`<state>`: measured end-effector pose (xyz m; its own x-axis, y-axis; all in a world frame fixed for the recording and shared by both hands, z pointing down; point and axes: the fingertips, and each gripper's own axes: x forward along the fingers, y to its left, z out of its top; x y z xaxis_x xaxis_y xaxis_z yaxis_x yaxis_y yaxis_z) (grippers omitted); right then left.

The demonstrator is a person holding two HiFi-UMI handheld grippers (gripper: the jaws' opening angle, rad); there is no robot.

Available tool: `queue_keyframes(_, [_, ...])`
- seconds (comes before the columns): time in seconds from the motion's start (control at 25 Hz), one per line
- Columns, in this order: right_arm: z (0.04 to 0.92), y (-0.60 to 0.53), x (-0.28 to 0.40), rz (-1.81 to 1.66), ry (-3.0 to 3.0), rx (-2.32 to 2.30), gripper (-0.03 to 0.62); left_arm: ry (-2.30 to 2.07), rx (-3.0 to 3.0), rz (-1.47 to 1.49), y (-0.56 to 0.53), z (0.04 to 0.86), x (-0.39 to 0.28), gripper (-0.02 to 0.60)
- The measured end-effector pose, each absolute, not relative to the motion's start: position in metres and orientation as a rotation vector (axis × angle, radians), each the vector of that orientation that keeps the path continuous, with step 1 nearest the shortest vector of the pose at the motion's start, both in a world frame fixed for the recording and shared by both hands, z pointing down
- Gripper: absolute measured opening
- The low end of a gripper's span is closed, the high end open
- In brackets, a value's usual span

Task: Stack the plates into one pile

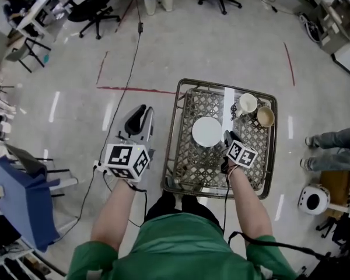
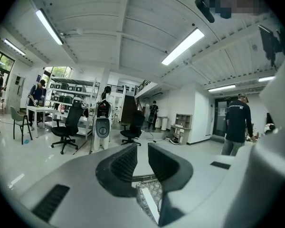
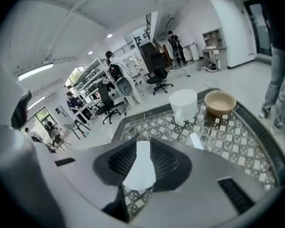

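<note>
A round white plate (image 1: 206, 131) lies over the middle of a lattice-topped cart (image 1: 174, 150). My right gripper (image 1: 227, 136) is at the plate's right rim. In the right gripper view the plate (image 3: 140, 171) shows edge-on between the two pads, filling the gap of the right gripper (image 3: 141, 148), which is shut on it. My left gripper (image 1: 141, 112) hangs over the floor to the left of the cart. In the left gripper view the left gripper (image 2: 142, 152) shows a narrow gap between its pads with nothing in it.
A white cup (image 1: 248, 103) and a tan bowl (image 1: 265, 116) stand at the cart's far right corner, beside a white strip (image 1: 228, 98). A person's legs (image 1: 332, 139) and a white round device (image 1: 313, 198) are right of the cart. A blue chair (image 1: 20, 194) stands left.
</note>
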<state>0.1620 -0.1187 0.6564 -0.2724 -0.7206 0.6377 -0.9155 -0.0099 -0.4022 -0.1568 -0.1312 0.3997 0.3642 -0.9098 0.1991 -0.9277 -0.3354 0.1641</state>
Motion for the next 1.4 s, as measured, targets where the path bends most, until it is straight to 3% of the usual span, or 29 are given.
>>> queue_keyframes(0.08, [0.633, -0.12, 0.162, 1.061, -2.049, 1.723, 0.086, -1.644, 2.381, 0.094, -0.128, 0.395, -0.157, 0.081])
queue_keyframes(0.8, [0.372, -0.105, 0.113, 0.33, -2.438, 1.834, 0.071, -1.645, 2.466, -0.029, -0.094, 0.326, -0.16, 0.081])
queue_keyframes(1.16, [0.291, -0.084, 0.091, -0.044, -2.483, 1.816, 0.071, -1.596, 2.563, -0.134, -0.082, 0.288, -0.145, 0.081])
queue_keyframes(1.4, [0.268, -0.071, 0.086, -0.113, -2.491, 1.787, 0.069, -1.553, 2.601, -0.161, -0.076, 0.277, -0.131, 0.081])
